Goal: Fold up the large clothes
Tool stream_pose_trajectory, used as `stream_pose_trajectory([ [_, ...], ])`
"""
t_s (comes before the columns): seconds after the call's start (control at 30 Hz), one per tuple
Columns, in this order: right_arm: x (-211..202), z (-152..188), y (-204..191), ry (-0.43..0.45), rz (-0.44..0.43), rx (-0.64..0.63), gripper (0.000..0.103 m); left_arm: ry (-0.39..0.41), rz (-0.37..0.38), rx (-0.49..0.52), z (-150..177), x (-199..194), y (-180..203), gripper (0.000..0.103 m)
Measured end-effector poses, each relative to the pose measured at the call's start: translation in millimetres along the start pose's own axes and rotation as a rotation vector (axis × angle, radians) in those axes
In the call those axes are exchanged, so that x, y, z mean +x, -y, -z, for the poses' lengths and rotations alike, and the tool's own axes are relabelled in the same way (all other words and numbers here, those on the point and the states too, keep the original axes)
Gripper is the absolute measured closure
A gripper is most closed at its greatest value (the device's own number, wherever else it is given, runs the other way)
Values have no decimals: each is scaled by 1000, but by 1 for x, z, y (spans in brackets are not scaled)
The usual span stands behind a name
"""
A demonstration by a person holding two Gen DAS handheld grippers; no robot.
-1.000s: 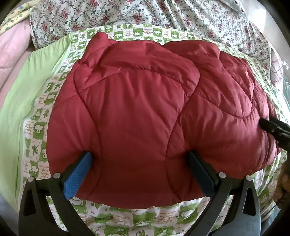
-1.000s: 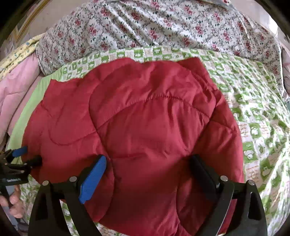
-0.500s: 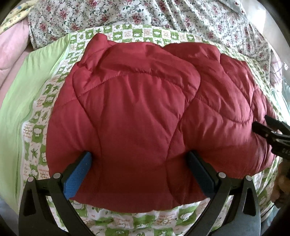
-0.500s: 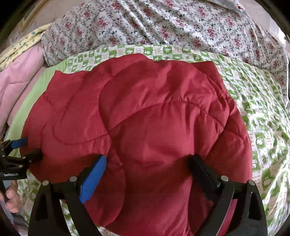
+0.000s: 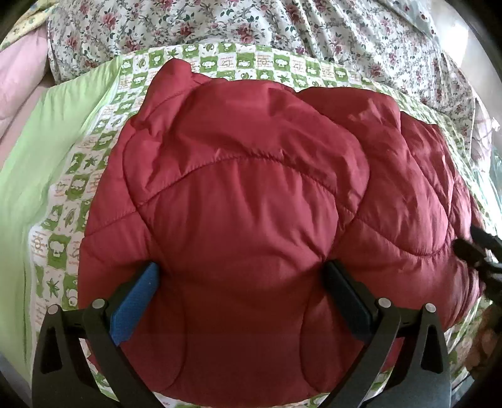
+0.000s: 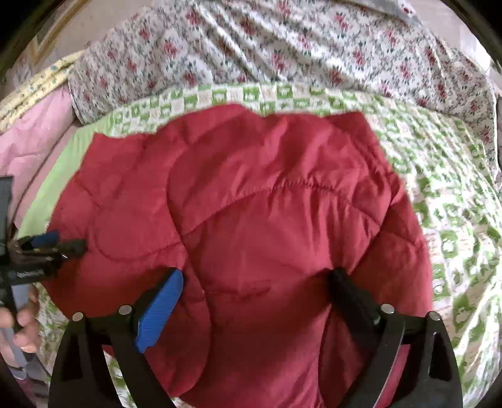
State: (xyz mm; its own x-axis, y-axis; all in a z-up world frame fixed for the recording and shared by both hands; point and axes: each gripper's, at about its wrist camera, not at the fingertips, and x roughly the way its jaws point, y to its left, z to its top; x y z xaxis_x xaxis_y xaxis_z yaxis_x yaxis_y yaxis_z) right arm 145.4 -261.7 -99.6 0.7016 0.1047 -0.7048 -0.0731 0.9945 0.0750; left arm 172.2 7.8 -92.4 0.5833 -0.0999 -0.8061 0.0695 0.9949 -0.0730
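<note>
- The red puffer jacket (image 5: 251, 201) is lying folded into a chunky bundle on the green checked sheet (image 5: 75, 175), with a floral blanket (image 5: 282, 28) bunched up past its far edge.
- Left gripper (image 5: 240, 298): jaws spread wide, blue pad on one side and black pad on the other, the near part of the jacket bulging up between them. Looks like it's pressing into the padding, not pinching anything.
- Right gripper (image 6: 254, 301): same deal, jaws wide apart and straddling a puffy section near the jacket's near edge. That view is a bit blurry, so it seems to be on the move.
- Each gripper shows up at the side edge of the other's view, so they sit at opposite ends of the near edge.
- My guess at the step: patting or squashing the fold flat, or lining up for another fold.
- Next move probably needs both sets of jaws to close on the near edge layers together. Slippery puffy fabric, so a shallow bite could grab only the top layer.
</note>
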Motion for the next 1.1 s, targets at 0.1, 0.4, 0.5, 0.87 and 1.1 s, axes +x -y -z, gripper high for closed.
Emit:
stream_pose_trajectory([
  [0.1, 4, -1, 3, -17, 10, -3, 10, -1, -4, 1, 0, 0, 0, 0],
  [0.4, 15, 5, 11, -9, -18, 27, 7, 5, -5, 6, -1, -2, 1, 0],
  [0.5, -3, 7, 10, 12, -30, 38, 9, 12, 6, -3, 3, -14, -1, 0],
  [0.87, -62, 36, -6, 17, -80, -23, 7, 21, -24, 47, 49, -56, 8, 0],
  [1.1, -84, 68, -22, -17, -87, -73, 7, 22, -55, 95, 81, -76, 13, 0],
])
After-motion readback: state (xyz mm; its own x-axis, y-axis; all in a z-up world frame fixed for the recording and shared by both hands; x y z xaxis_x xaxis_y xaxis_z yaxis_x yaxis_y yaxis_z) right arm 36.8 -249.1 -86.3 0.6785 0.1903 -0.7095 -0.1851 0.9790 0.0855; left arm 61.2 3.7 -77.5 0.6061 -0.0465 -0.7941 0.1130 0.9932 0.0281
